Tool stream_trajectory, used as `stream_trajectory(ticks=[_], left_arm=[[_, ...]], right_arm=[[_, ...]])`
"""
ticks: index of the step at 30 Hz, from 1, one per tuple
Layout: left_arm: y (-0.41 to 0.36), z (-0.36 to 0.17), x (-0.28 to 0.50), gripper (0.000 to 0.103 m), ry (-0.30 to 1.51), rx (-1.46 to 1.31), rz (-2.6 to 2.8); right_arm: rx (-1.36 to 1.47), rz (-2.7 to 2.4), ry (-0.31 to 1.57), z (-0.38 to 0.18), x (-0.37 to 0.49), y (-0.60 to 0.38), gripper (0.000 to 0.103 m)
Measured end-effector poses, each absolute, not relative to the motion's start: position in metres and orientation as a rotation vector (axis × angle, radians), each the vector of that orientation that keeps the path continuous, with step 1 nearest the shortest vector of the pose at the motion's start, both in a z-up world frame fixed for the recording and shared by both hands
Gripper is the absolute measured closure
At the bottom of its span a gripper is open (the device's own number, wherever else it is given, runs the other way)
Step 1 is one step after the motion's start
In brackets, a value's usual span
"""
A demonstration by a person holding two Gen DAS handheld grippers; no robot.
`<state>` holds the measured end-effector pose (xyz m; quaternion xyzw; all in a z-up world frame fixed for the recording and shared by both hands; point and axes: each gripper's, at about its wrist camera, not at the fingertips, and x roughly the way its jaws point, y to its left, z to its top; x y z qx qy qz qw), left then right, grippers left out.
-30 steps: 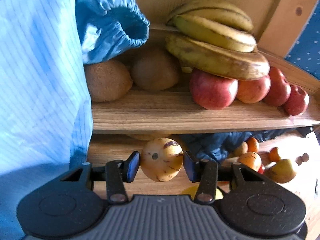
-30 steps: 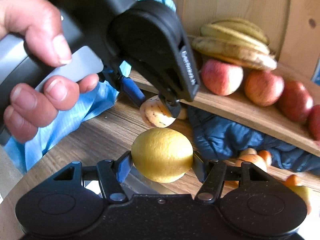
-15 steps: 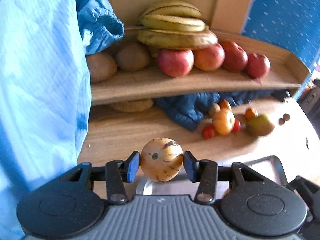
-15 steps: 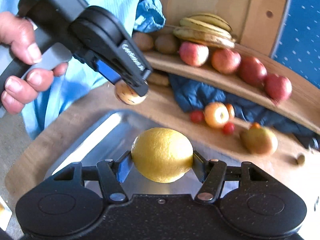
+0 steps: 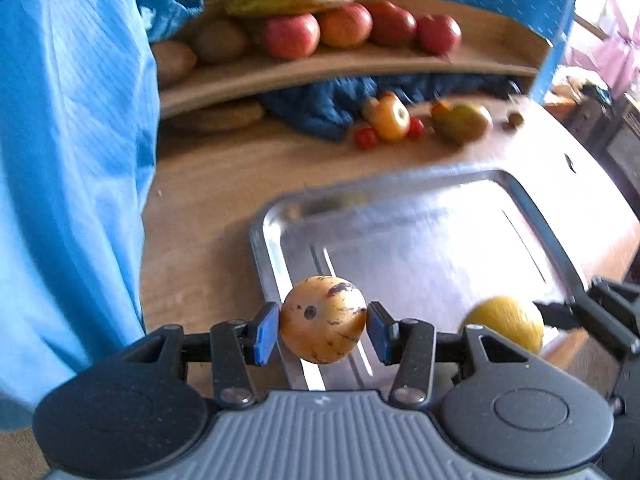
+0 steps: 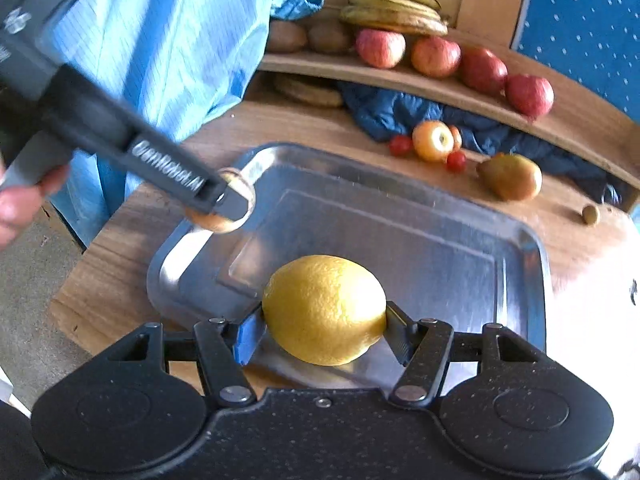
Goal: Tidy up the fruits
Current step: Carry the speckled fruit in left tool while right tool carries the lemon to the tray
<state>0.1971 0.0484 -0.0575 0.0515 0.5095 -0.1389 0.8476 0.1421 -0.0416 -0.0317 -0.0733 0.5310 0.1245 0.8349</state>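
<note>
Two fruits are riding in my grippers above the metal tray point(image 6: 532, 264): my left gripper point(image 5: 322, 326) is clamping a small speckled yellow fruit point(image 5: 322, 319) between its blue pads, and my right gripper point(image 6: 324, 322) is gripping a lemon point(image 6: 324, 309) across its width. Both are hanging over the tray's near end, the speckled fruit close above the left rim and the lemon further right, with clear air between them. From the right wrist view, my left gripper is reaching in from the left and crossing the tray's left rim. Beneath both fruits the tray floor is lying bare and shiny, bounded by a raised rim all round. Past the tray's far edge a strip of wooden table point(image 5: 208, 184) is running open until the loose fruit: a small apple point(image 6: 433, 140), cherry tomatoes point(image 6: 400, 145) and a pear point(image 6: 510, 176), lying against a dark blue cloth point(image 6: 384, 114). Further back a curved wooden shelf point(image 6: 440, 88) is carrying red apples point(image 6: 380, 48), kiwis point(image 6: 286, 36) and bananas point(image 6: 394, 12). On the left a light blue garment point(image 5: 68, 160) is hanging close beside the table's edge, narrowing that side.
</note>
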Motion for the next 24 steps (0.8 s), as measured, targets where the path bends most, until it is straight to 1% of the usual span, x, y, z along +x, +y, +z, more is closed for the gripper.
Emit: stream_trajectory(ticks=[10, 24], left_arm=[[0.046, -0.062, 0.170, 0.051, 1.084, 0.152, -0.349], [0.043, -0.064, 0.170, 0.051, 1.079, 0.175, -0.359]], right_arm=[[-0.163, 0.205, 1.126, -0.033, 0.132, -0.036, 0.038], [-0.166, 0.196, 1.133, -0.037, 0.136, -0.033, 0.038]])
